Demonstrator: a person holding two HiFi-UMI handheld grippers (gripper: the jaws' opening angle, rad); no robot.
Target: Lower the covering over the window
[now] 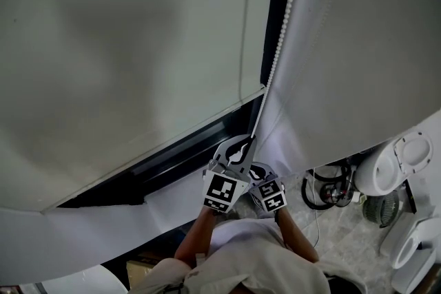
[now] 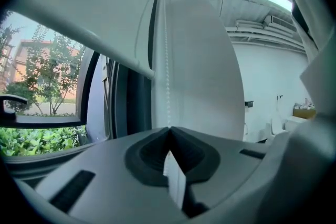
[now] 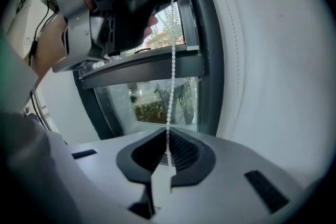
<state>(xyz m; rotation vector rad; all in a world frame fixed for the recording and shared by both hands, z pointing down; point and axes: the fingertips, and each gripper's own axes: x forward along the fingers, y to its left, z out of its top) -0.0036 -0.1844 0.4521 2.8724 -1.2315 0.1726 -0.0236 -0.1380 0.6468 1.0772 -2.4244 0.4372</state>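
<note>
The blind (image 1: 124,45) hangs above and to the left of both sets of jaws. Its bottom edge is part-way down, with bare window (image 2: 47,113) below it. The bead chain (image 1: 279,31) runs straight up from the jaw tips. The left gripper (image 2: 169,131) is clamped tight on the chain. The right gripper (image 3: 168,139), just beneath it, is pinched on the same chain. To do this step well, I judge the pull should go straight down along the chain's line, not outward. One grip should hold while the other re-takes higher up, so the beads neither slip nor snag.
</note>
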